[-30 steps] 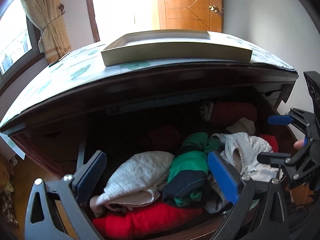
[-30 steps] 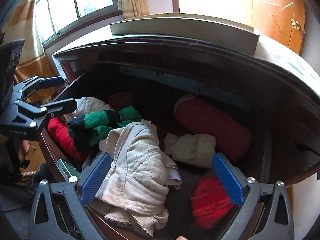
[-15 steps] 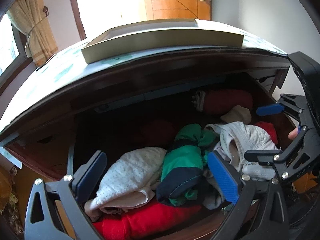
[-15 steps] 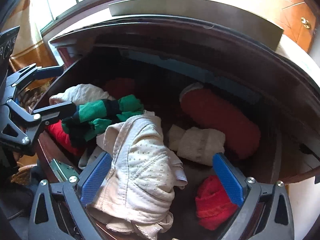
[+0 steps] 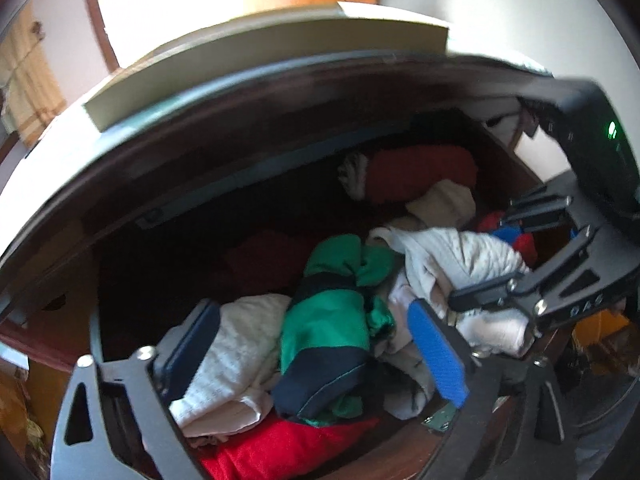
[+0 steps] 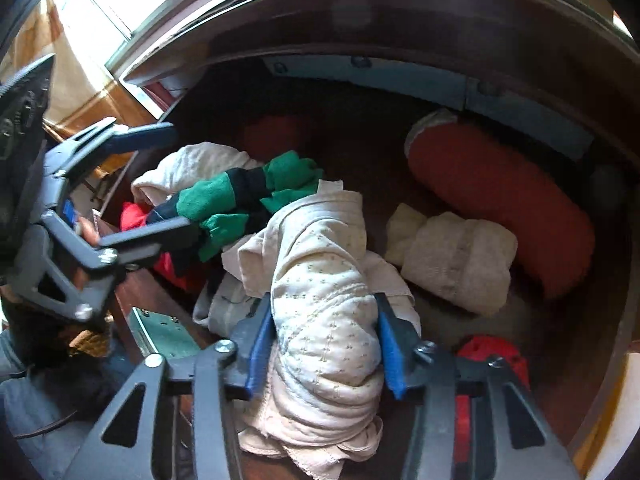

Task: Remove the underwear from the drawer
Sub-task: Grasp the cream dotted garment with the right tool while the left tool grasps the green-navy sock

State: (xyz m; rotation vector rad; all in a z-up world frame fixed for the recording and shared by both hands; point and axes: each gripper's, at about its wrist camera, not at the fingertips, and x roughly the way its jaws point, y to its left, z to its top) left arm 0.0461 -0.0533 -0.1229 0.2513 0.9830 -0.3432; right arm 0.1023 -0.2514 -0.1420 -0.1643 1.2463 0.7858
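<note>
The wooden drawer (image 6: 152, 292) stands pulled out and full of clothes. A cream dotted underwear piece (image 6: 320, 280) lies heaped at its front. My right gripper (image 6: 325, 354) is closing, and both blue pads press the sides of that piece. From the left wrist view the same cream piece (image 5: 472, 252) sits between the right gripper's (image 5: 482, 258) fingers. My left gripper (image 5: 316, 348) is closing but still wide. A green and navy garment (image 5: 328, 320) and a white dotted garment (image 5: 236, 352) lie between its pads, ungripped.
A red garment (image 5: 288, 448) lies at the front left under the others. Further back are a long red roll (image 6: 500, 196), a folded cream bundle (image 6: 456, 256) and a small red item (image 6: 488, 356). A shallow tray (image 5: 280, 52) rests on the cabinet top overhanging the drawer.
Both grippers have sunk closer to the clothes and tipped downward. The right jaws went from wide apart to pinching the cream piece. The left jaws narrowed a little.
</note>
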